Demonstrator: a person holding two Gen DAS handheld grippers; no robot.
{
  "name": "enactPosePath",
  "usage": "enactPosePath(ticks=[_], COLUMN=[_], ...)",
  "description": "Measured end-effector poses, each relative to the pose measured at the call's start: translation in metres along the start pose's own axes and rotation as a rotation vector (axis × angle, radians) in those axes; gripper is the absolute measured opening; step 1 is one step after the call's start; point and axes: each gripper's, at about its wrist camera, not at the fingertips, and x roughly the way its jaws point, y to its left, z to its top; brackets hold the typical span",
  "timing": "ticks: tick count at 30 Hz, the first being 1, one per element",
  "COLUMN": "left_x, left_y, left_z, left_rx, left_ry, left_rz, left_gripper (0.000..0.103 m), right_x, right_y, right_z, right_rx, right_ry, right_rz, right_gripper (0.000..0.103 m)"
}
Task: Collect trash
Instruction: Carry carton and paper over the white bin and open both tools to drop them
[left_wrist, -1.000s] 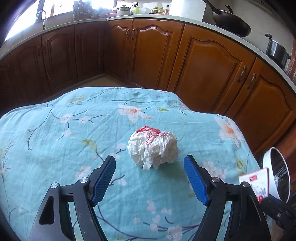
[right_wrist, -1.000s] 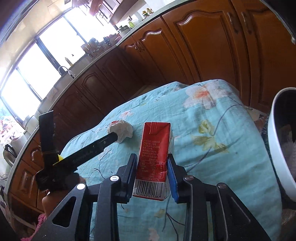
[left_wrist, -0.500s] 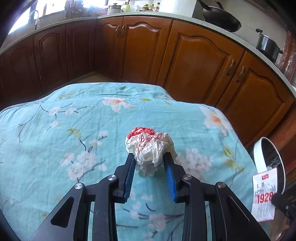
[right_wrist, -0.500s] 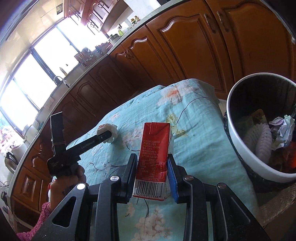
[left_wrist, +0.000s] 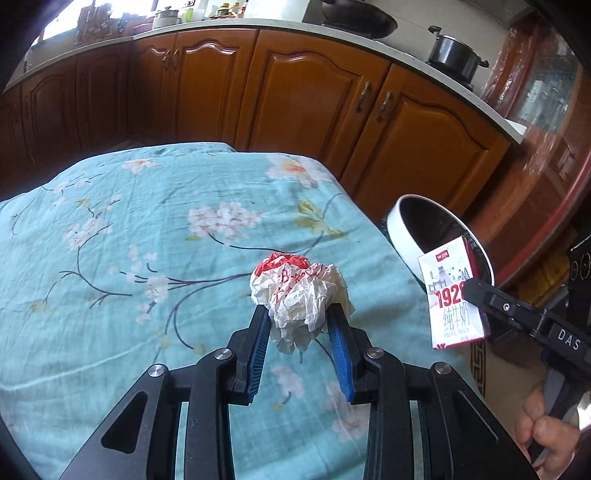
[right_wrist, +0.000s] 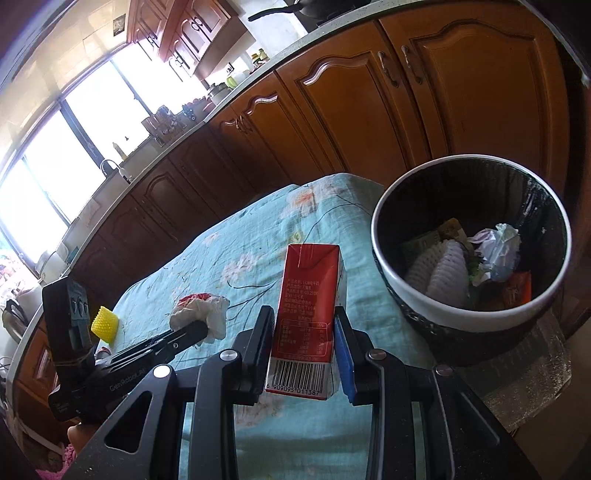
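Note:
My left gripper is shut on a crumpled white and red paper wrapper, held just over the floral tablecloth. In the right wrist view the same wrapper shows at the left gripper's tips. My right gripper is shut on a red milk carton, upright between the blue pads. That carton also appears at the right of the left wrist view. A white-rimmed bin with a black liner stands right of the table, holding several pieces of trash.
A small yellow ribbed object lies on the cloth at the left. Wooden cabinets line the far side, with a pot on the counter. A person's hand holds the right gripper's handle. The bin stands past the table's right edge.
The left gripper closed on the paper wrapper and carried it right, toward the bin. The right gripper moved right with the carton, bringing the bin's inside into full view.

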Motion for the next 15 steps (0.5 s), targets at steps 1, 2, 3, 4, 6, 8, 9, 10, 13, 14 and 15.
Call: enactPosePath(ticks=[1,2,3,4,6,8,9,10,13,14,15], left_x=[0.0,0.0,0.0,-0.001,-0.003,-0.005,-0.006,-0.008,-0.009,-0.008,-0.008], left_y=[-0.006,-0.012,-0.017,-0.023,-0.032,-0.042,-0.047,-0.052,-0.064,-0.068,-0.071], left_z=[-0.001,-0.002,-0.003,-0.003,-0.004,-0.005,-0.006,-0.007,-0.008,-0.009,-0.009], left_rx=[0.014,0.028,0.039,0.05,0.07,0.087,0.097,0.108,0.125,0.131,0.137], left_ry=[0.002,0.006,0.01,0.012,0.009,-0.002,-0.006,-0.01,-0.01,-0.008,-0.008], left_rz=[0.0,-0.002,-0.008,-0.013,-0.012,-0.012,-0.009,-0.005,-0.013,-0.015,-0.015], left_gripper=[0.031,0.031,0.031,0.031,0.031,0.031,0.032,0.032,0.032,0.032,0.032], right_x=[-0.004,-0.008,-0.011,-0.015,-0.022,-0.028,-0.031,-0.034,-0.04,-0.042,-0.044], right_y=[-0.003,-0.006,-0.009,-0.012,-0.018,-0.022,-0.024,-0.027,-0.034,-0.035,-0.036], right_z=[-0.001,-0.001,-0.002,-0.003,-0.004,-0.005,-0.005,-0.006,-0.007,-0.008,-0.009], right_rx=[0.005,0.008,0.011,0.016,0.024,0.028,0.03,0.032,0.039,0.041,0.042], right_ry=[-0.004,-0.009,-0.014,-0.019,-0.028,-0.038,-0.043,-0.047,-0.054,-0.058,-0.06], right_rz=[-0.005,-0.011,-0.016,-0.02,-0.026,-0.03,-0.033,-0.036,-0.037,-0.039,-0.039], right_gripper=[0.032,0.032,0.032,0.032,0.032,0.032,0.032,0.032,0.032,0.032,0.032])
